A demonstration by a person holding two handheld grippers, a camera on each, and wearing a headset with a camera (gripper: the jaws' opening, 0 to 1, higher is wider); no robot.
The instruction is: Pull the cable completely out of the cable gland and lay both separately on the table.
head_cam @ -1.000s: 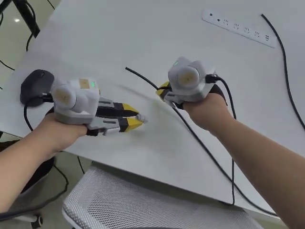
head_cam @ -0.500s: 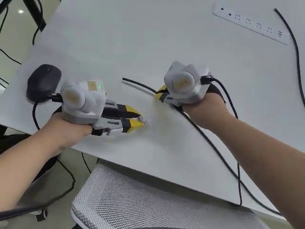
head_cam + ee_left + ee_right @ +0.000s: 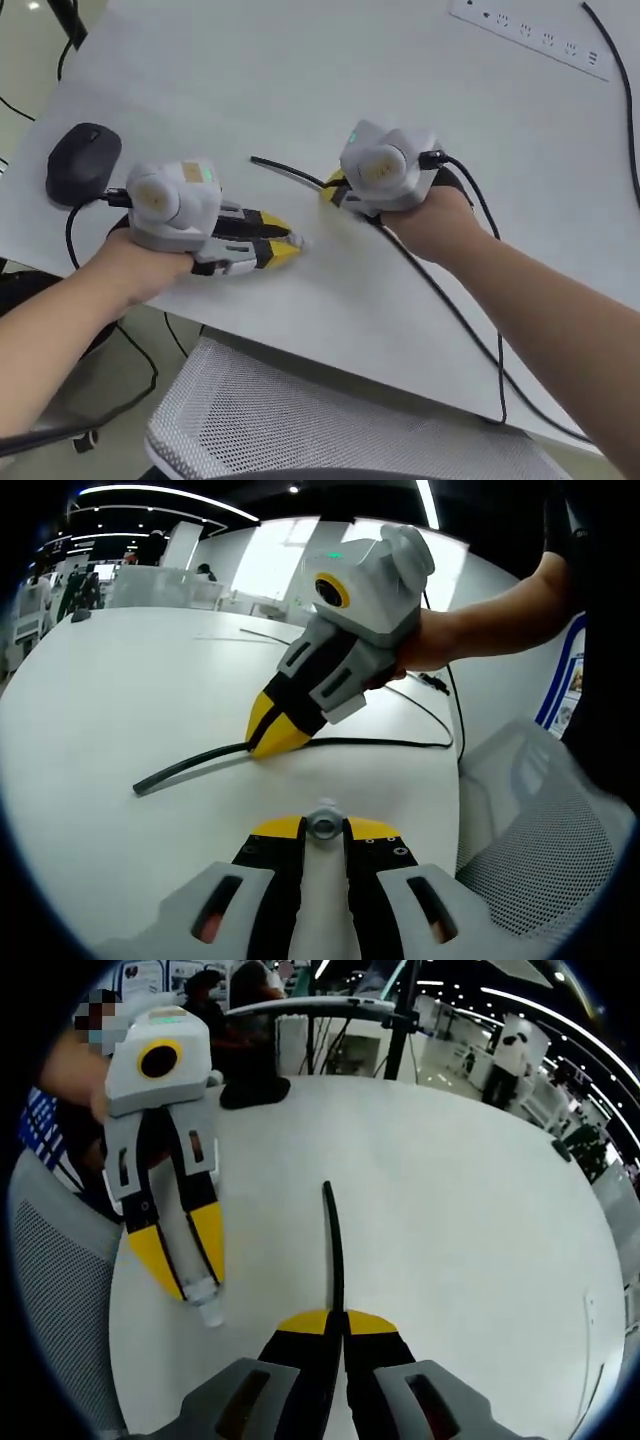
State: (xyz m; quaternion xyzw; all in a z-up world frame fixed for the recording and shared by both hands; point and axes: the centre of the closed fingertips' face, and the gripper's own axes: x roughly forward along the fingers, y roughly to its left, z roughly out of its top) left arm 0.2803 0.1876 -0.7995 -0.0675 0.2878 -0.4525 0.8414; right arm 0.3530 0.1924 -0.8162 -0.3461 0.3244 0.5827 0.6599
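Note:
My left gripper [image 3: 288,247] lies low over the table's near edge, shut on the small grey cable gland [image 3: 298,243], which sticks out past its yellow tips. In the left gripper view the gland [image 3: 323,820] sits between the jaws. My right gripper [image 3: 330,190] is shut on the black cable [image 3: 283,173], tips down on the table. The cable's short free end [image 3: 333,1240] lies flat ahead of the right gripper's jaws. It is apart from the gland [image 3: 206,1306]. The rest of the cable [image 3: 440,310] trails back under the right arm.
A black mouse [image 3: 80,163] sits at the left on the white table [image 3: 300,80]. At the far right are a white power strip [image 3: 530,38] and another black cable [image 3: 625,95]. A mesh chair [image 3: 300,420] stands below the table's near edge.
The head camera has shifted a little. Both grippers keep their holds and stay about where they were relative to each other.

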